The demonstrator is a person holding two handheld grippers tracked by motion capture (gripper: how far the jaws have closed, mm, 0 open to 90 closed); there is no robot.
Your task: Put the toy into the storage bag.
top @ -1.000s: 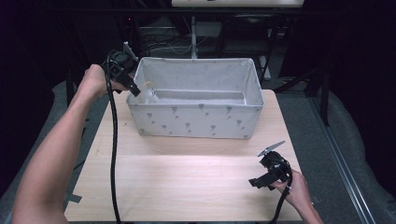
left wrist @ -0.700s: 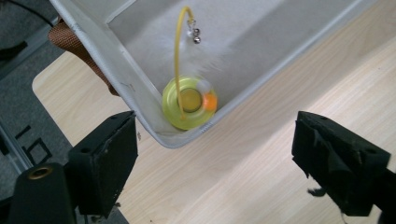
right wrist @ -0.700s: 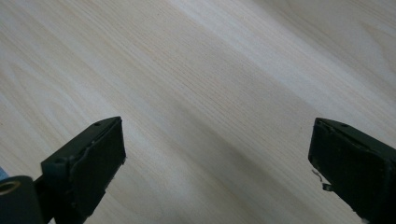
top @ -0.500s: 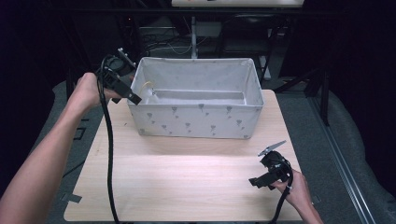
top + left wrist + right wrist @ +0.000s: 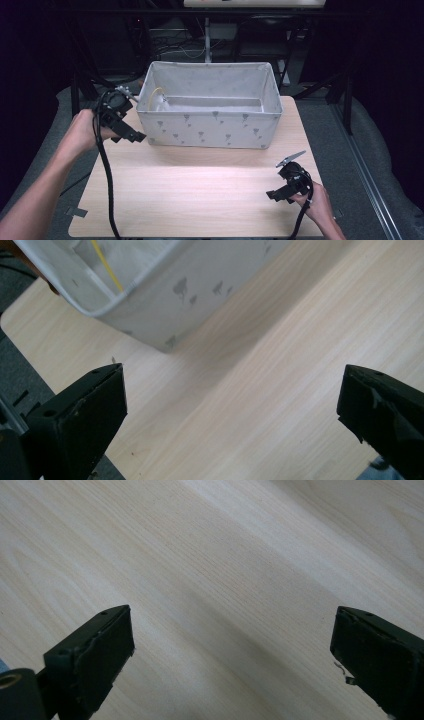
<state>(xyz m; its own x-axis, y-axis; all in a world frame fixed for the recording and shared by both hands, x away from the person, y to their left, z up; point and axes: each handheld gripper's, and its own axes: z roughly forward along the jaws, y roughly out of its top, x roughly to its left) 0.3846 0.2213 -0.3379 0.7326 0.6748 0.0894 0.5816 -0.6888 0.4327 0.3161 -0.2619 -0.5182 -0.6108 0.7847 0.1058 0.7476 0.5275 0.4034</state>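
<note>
Beside the bin (image 5: 207, 131), left gripper (image 5: 232, 405) has just opened wide, empty; right gripper (image 5: 232, 645) rests gaping, empty; best draw back slowly, clear of the wall.

A rectangular grey fabric storage bin with small dark tree prints (image 5: 210, 131) is sitting upright and open-topped on the far half of the table — and a thin yellow cord (image 5: 153, 98) is lying against its inner left wall, curving up toward the rim.
</note>
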